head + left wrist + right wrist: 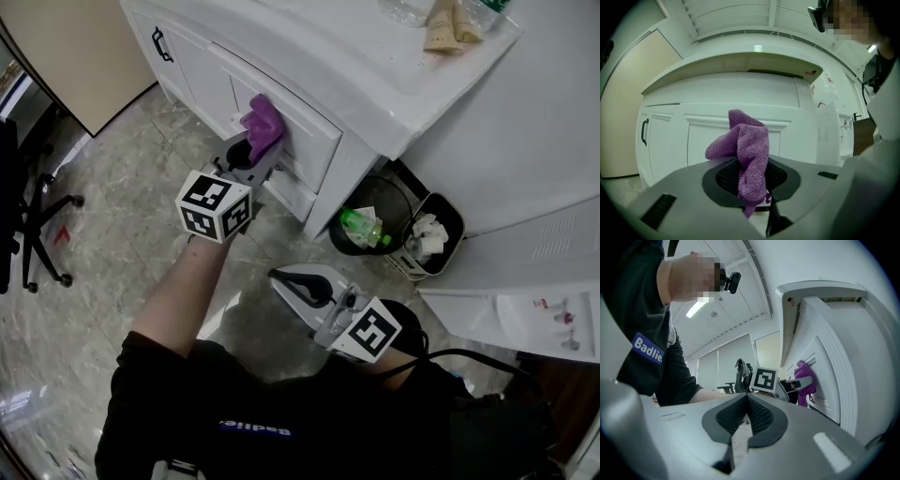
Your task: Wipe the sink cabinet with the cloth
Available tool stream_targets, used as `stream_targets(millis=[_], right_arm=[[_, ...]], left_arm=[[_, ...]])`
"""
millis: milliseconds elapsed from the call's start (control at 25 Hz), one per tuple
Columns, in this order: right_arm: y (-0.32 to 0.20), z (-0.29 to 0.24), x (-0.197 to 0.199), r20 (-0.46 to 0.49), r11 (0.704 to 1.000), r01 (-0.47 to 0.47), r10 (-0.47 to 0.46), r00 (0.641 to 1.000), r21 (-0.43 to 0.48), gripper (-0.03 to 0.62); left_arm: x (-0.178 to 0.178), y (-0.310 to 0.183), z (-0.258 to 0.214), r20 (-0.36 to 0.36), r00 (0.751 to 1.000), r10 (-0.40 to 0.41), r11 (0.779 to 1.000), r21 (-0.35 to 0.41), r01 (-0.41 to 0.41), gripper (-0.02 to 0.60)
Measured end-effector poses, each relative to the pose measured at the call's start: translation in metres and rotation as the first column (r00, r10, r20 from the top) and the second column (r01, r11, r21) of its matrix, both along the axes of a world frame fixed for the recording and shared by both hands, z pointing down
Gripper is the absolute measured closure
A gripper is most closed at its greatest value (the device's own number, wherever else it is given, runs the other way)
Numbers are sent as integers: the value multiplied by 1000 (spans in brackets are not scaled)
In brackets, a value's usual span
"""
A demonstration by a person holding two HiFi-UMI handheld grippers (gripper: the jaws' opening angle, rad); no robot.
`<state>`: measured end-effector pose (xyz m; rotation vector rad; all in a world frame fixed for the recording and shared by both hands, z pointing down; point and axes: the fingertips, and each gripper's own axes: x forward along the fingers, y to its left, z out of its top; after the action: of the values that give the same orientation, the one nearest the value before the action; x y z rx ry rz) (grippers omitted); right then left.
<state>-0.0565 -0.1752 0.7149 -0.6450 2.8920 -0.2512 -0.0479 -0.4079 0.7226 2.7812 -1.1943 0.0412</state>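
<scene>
A purple cloth (263,125) is pinched in my left gripper (246,150), which is shut on it and holds it against a drawer front of the white sink cabinet (314,141). In the left gripper view the cloth (747,150) bunches up from between the jaws, with the cabinet front (693,140) just behind. My right gripper (292,284) hangs lower, over the floor, shut with nothing between its jaws. The right gripper view shows the cloth (805,383) pressed on the cabinet (836,366) and my right gripper (747,420) shut.
A black bin (370,220) with green and white rubbish and a smaller basket (429,234) stand on the floor right of the cabinet. Bottles and tubes (441,23) lie on the countertop. An office chair (33,220) stands at the left. A white appliance (525,300) is at the right.
</scene>
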Motion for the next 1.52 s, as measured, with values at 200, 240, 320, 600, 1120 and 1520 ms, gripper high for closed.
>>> stream_targets(millis=[200,240,320,600,1120,1520], right_arm=[[-2,3,1,0,1000,-2,2,1000,-6,599],[-2,3,2,2,1000,-2,2,1000,-8,599],[-3,3,1,3,1000,0,0,1000,-9,599],[-7,5,2,10,1000,-1,1,1000,-15,599],[-8,7,2,6,1000,12,-12,1000,-13,599],[-2,4,5,-9,1000,10,-10,1000,-3,599]], left_arm=[[4,0,33,-5,1000,1,999,-52,-2,497],[4,1,37,-10,1000,0,998,-58,-1,497],[3,1,45,-6,1000,-1,997,-79,0,497],[4,21,57,3,1000,20,993,-112,-20,497],[19,58,-100,-86,987,139,982,139,-126,497],[45,53,-50,-76,979,190,979,83,-184,497]])
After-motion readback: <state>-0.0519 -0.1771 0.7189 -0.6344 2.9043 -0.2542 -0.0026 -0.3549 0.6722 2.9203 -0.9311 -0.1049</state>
